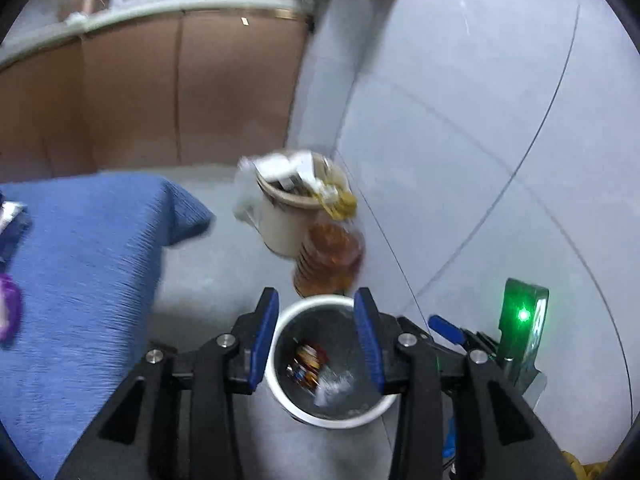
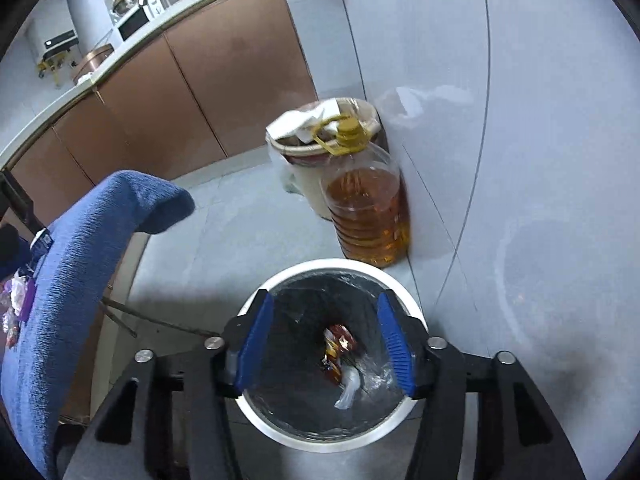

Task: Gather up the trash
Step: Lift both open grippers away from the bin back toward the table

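Both of your grippers hang over the white-rimmed bin on the grey floor. Your left gripper has its 2 blue pads parted with nothing between them; the bin's mouth shows through the gap. Your right gripper stands wider apart, also empty.

The trash lies at the bottom of the bin's dark liner: a red and orange wrapper and a crumpled clear plastic piece just beside it. In the left view the same wrapper is blurred, so its print cannot be read.

Behind the bin stands a bottle of amber oil, touching a beige bin stuffed with paper. The blue cloth covers the table at your left, with small packets on it.
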